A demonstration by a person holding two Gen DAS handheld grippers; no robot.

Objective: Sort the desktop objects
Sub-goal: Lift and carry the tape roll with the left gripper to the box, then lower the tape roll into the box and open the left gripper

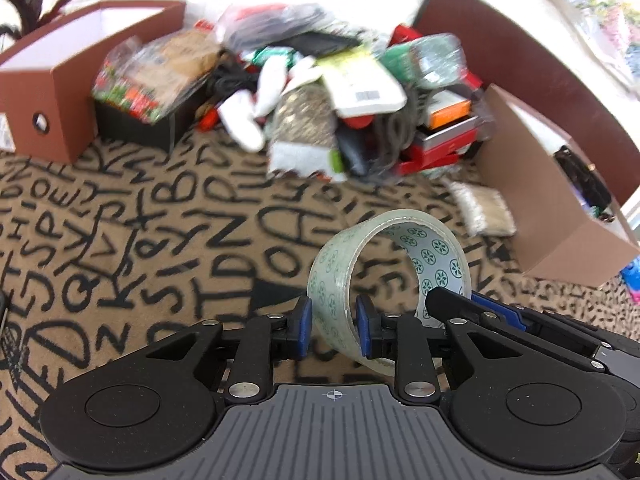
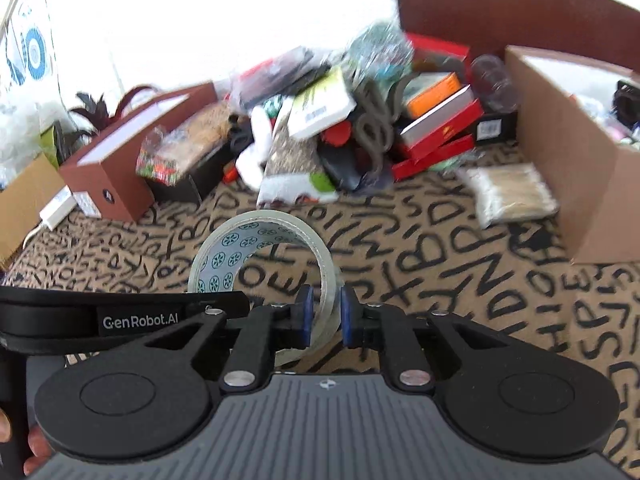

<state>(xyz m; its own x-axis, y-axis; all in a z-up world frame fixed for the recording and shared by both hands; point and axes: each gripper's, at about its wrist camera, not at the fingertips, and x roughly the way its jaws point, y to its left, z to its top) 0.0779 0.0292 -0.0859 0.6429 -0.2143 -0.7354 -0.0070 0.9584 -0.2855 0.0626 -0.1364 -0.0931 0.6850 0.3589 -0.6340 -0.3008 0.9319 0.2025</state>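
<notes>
Both the left gripper [image 1: 331, 326] and the right gripper [image 2: 324, 316] pinch opposite walls of the clear tape roll [image 1: 390, 264] with their fingers, holding it upright above the lettered bench [image 1: 160, 240]; I judge one side should let go before the other carries it to a box. The left view shows the right gripper reaching in; the right view alone shows the cardboard box [image 2: 580, 184] with the cotton-swab packet [image 2: 512, 192] just beside it

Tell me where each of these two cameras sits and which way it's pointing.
Left wrist: sits on the left hand-held gripper, looks forward over the tape roll at the clutter pile; the right hand-held gripper intrudes.
Right wrist: sits on the right hand-held gripper, faces likewise; a fingertip shows at lower left.
Shared: both clamp the roll between two brown boxes.
</notes>
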